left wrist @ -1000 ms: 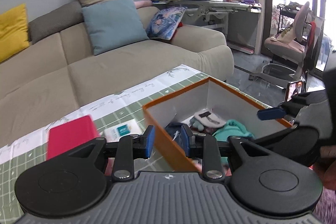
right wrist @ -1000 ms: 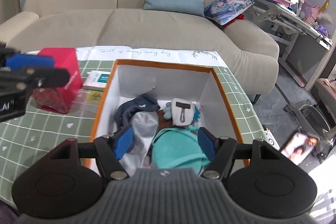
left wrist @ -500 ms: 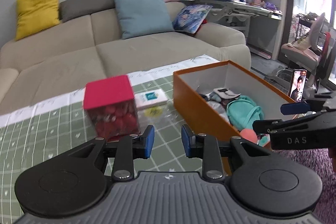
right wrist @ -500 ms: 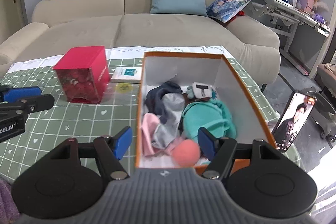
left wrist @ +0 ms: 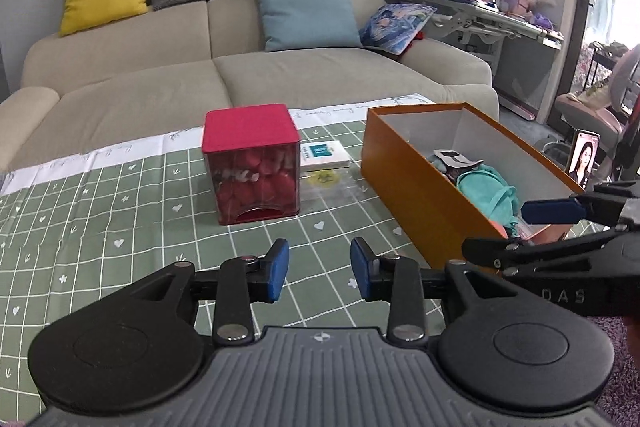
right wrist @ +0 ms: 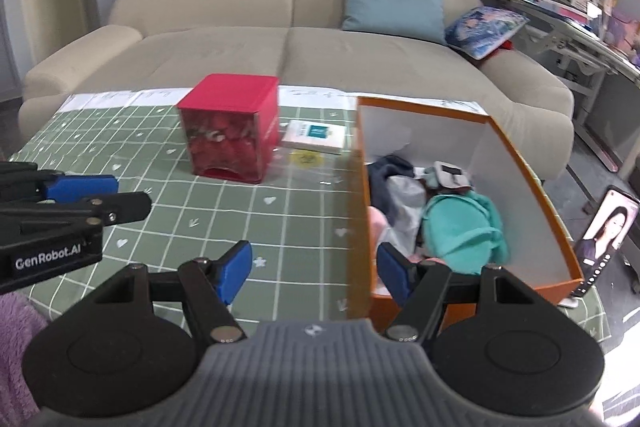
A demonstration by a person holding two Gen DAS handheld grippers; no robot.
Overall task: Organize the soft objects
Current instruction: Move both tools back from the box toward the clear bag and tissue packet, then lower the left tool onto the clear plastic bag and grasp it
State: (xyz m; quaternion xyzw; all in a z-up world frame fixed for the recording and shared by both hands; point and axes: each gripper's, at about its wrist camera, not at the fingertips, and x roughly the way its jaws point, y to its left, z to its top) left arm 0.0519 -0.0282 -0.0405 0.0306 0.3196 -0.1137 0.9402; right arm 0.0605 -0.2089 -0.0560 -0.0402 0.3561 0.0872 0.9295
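An orange box [right wrist: 532, 187] [left wrist: 404, 171] stands on the right of the green checked tablecloth [right wrist: 248, 211]. It holds soft things: a teal cloth [right wrist: 460, 231] [left wrist: 488, 187], a dark blue and grey garment [right wrist: 396, 187], a small grey plush [right wrist: 450, 175] and something pink [right wrist: 378, 223]. My left gripper [left wrist: 316, 269] is open and empty above the cloth, left of the box. My right gripper [right wrist: 314, 269] is open and empty over the box's near left corner. Each gripper shows at the edge of the other's view.
A red cube box [left wrist: 250, 171] [right wrist: 232, 131] stands mid-table with a white packet [left wrist: 322, 155] behind it. A phone [right wrist: 604, 239] leans at the table's right edge. A beige sofa [left wrist: 280, 75] with cushions runs behind; a cluttered desk [left wrist: 480, 15] is at the right.
Both grippers have drawn back and up from the box toward the near side of the table. The left view now faces the red cube. Both stay open and empty.
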